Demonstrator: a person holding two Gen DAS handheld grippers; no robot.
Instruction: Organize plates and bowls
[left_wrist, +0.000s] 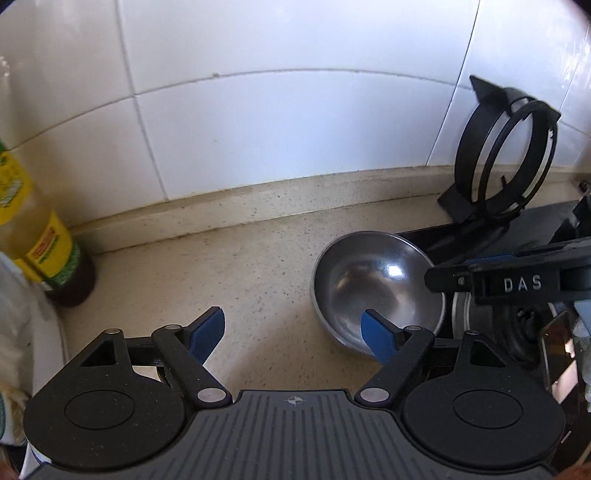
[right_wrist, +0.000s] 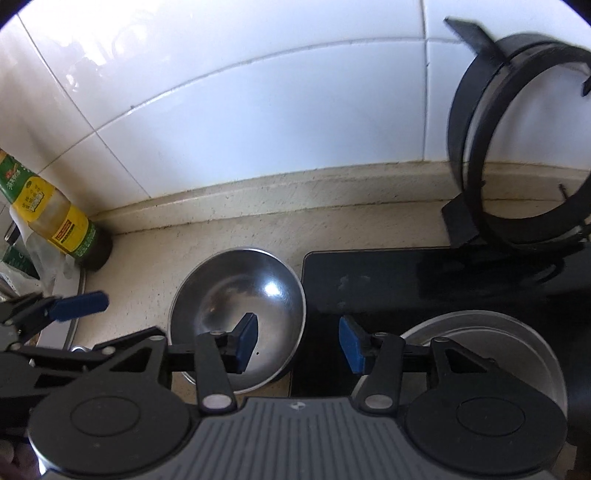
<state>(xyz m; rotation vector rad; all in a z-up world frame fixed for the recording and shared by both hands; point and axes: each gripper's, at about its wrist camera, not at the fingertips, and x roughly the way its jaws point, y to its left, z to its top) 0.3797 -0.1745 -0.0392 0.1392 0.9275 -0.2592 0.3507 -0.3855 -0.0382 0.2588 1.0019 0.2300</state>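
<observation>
— Steel bowl (right_wrist: 236, 317) sits on the counter (left_wrist: 258, 258), beside the black stovetop (right_wrist: 406, 280); why there?
— Free to lift. Left gripper (left_wrist: 293, 332) gapes wide at its nine o'clock; right gripper (right_wrist: 299, 341), partly parted, straddles the three o'clock rim, both empty.

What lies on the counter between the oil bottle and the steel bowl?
Nothing stands between the oil bottle and the steel bowl: only bare speckled counter. Both wrist views show this stretch.
</observation>
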